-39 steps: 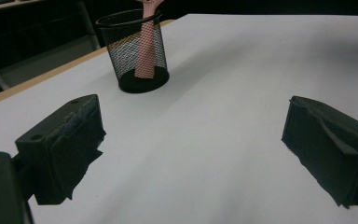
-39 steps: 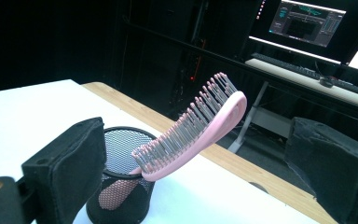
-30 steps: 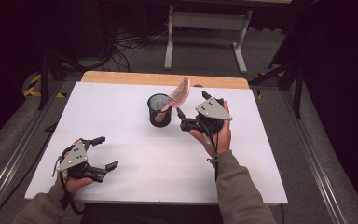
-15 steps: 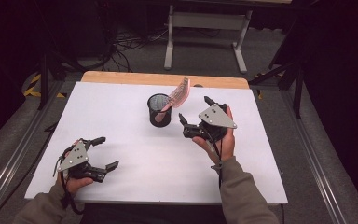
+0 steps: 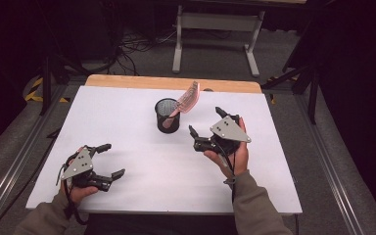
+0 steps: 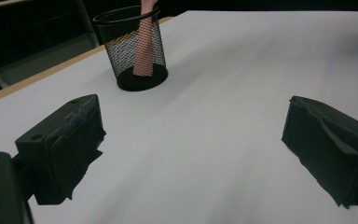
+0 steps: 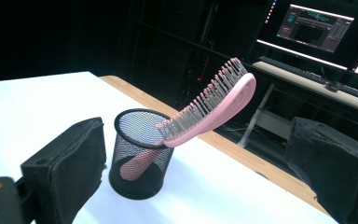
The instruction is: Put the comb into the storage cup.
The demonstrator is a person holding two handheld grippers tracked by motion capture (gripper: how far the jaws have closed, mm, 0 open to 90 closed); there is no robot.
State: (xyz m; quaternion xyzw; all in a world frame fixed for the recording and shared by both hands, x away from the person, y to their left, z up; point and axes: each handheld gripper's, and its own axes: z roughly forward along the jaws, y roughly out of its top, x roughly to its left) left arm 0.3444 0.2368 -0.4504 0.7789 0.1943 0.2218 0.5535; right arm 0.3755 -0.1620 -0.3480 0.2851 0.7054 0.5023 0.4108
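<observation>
**Pink brush stands in the mesh cup, both grippers empty**

A pink plastic hairbrush [image 5: 187, 100] stands handle-down in a black wire-mesh pen cup [image 5: 168, 116], which sits upright on the white table top [image 5: 142, 161] toward its far side. The brush leans over the cup's rim, its bristled head tilted up and out past the rim on the side toward the right gripper [image 5: 205, 125]; the handle's end rests on the cup's floor (seen through the mesh in both gripper views).

The right gripper is held just beside the cup, on its right and a little nearer the person, apart from it. Its jaws stand wide apart with nothing between them, and in its own view the cup [image 7: 141, 151] and brush [image 7: 205, 109] sit in the gap, farther off.

The left gripper [image 5: 111, 160] rests well away from the cup, at the table's near left, jaws likewise spread and empty. Its view shows the cup [image 6: 131, 46] beyond bare table.
</observation>
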